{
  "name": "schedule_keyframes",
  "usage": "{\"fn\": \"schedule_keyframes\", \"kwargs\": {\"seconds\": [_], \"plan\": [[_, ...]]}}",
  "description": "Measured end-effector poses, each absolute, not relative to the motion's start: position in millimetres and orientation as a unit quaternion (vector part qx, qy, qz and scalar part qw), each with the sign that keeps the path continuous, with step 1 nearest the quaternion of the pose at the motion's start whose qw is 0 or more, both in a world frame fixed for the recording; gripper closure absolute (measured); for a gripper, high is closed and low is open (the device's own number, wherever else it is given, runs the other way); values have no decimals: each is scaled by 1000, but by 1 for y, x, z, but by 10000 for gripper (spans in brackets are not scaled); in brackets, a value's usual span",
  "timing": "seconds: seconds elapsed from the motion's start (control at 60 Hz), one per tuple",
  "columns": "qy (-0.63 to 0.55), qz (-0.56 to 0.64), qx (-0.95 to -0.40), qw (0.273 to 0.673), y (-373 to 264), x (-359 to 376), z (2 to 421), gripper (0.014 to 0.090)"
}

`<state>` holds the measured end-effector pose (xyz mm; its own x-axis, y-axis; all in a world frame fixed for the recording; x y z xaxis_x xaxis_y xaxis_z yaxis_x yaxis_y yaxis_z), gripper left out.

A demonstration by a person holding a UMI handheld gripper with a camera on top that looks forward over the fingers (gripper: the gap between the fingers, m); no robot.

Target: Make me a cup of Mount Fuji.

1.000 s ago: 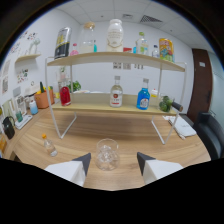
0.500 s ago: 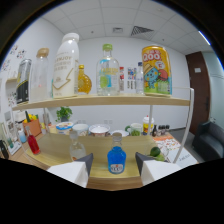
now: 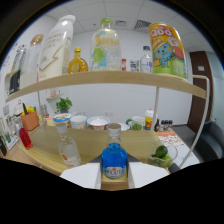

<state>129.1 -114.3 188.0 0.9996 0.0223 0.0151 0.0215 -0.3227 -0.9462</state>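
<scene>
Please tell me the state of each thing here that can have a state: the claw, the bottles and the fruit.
claw: open, blue bottle standing between its fingers
blue bottle: upright, capped, on the lower shelf
clear bottle: upright, to one side of the blue one
lime: whole, lying on the shelf
tall white bottle: upright on the top shelf

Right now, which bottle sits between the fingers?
The blue-liquid bottle on the lower shelf, standing between the open hand-held gripper fingers; the clear bottle stands left.

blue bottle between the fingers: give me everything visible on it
The blue bottle is small, round-bodied clear glass holding blue liquid, with a short neck, a pale cap and a label low on its front. It stands upright on the lower shelf, between the open fingers of the gripper. Whether they touch it cannot be told.
</scene>
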Motion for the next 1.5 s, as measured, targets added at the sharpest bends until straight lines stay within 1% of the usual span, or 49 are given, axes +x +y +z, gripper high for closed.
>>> {"fn": "schedule_keyframes", "kwargs": {"seconds": [0.15, 0.233, 0.3, 0.45, 0.517, 0.633, 0.75, 0.867, 0.967, 1.133, 1.35, 1.433, 1.5], "plan": [[-11, 8, -797, 603, -139, 128, 218, 691], [-8, 18, -797, 604, -161, 125, 218, 691], [-10, 17, -805, 594, -178, 123, 202, 693], [-12, 5, -837, 547, -212, 121, 140, 693], [-52, -38, -846, 529, -218, 123, 117, 694], [-155, -126, -832, 518, -217, 123, 105, 695], [-265, -219, -790, 508, -208, 123, 112, 692], [-376, -311, -723, 490, -197, 123, 119, 695], [-458, -372, -660, 465, -192, 120, 123, 695], [-567, -459, -553, 403, -188, 118, 126, 695], [-634, -520, -469, 328, -183, 114, 119, 693], [-644, -528, -457, 314, -184, 114, 115, 693], [-645, -529, -455, 312, -183, 113, 114, 693]]}}
